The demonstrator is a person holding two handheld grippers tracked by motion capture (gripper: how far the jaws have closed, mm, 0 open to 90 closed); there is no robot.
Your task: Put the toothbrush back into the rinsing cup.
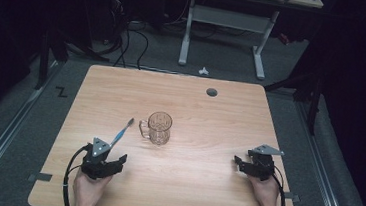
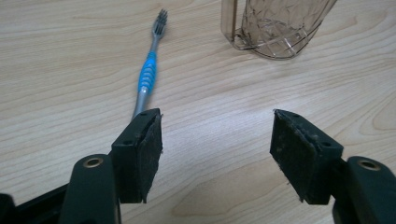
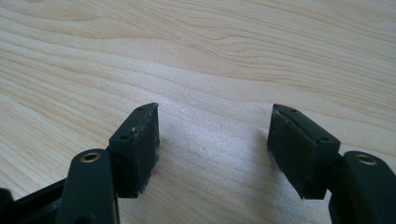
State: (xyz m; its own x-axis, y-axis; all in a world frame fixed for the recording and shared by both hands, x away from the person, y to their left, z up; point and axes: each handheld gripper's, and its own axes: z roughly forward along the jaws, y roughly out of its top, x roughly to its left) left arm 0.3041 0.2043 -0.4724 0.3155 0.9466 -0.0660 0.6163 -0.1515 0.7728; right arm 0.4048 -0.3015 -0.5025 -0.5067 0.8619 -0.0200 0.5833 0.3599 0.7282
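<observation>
A toothbrush [image 1: 122, 133] with a blue grip and grey handle lies flat on the wooden table [image 1: 209, 120], bristles pointing away from the person. Just to its right stands a clear patterned glass mug [image 1: 159, 128], handle toward the brush. My left gripper [image 1: 114, 163] sits at the near left, open. In the left gripper view the toothbrush [image 2: 148, 77] runs up from behind the left jaw, the mug [image 2: 275, 25] stands ahead to the right, and bare wood lies between the left gripper's [image 2: 215, 116] pads. My right gripper [image 1: 239, 165] rests at the near right, open [image 3: 214, 112] over bare wood.
A round cable hole [image 1: 211, 92] is in the table's far right part. Beyond the far edge stand a white desk frame [image 1: 226, 21] and floor cables [image 1: 126, 43]. Dark floor surrounds the table.
</observation>
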